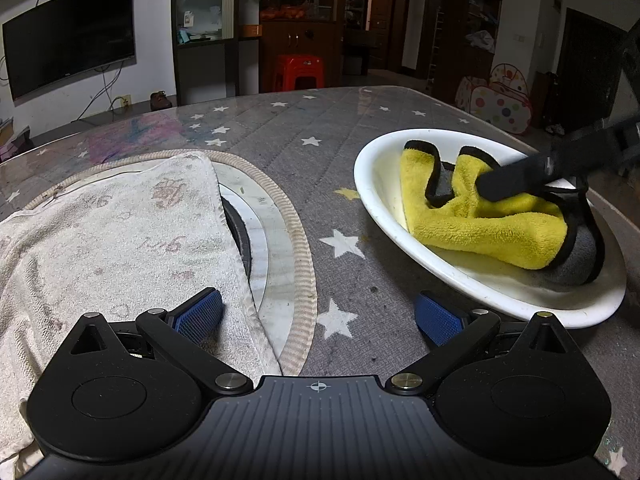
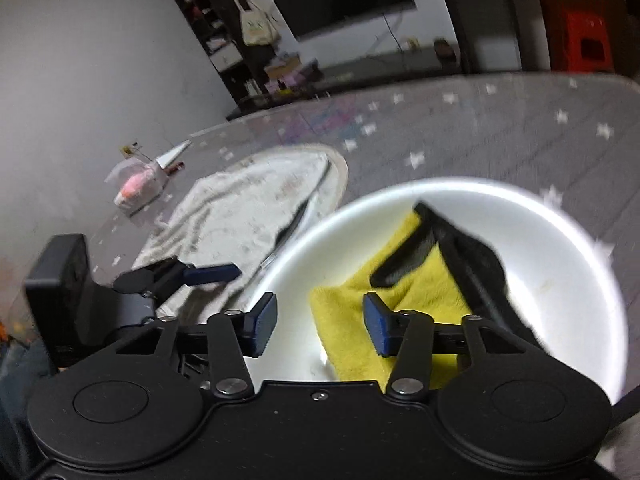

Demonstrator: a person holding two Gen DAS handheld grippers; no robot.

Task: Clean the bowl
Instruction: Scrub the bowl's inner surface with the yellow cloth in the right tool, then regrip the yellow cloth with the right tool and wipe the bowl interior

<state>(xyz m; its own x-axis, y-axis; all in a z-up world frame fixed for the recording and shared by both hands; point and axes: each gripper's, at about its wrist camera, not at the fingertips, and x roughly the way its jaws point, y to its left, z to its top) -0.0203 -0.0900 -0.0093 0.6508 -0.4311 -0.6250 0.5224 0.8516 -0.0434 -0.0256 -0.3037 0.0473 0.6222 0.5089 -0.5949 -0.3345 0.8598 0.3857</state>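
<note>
The right gripper [image 2: 320, 326], low in the frame, is partly open over the fluffy yellow cloth [image 2: 400, 300] in the round white bowl [image 2: 560, 248], holding nothing. The left gripper [image 1: 318, 312] is wide open and empty.

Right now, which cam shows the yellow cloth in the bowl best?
Left wrist view: the yellow cloth is sharp, its black trim and grey underside clear, lying inside the white bowl, though a black finger crosses its top. The right wrist view shows it blurred and partly hidden behind the right tongs.
</note>
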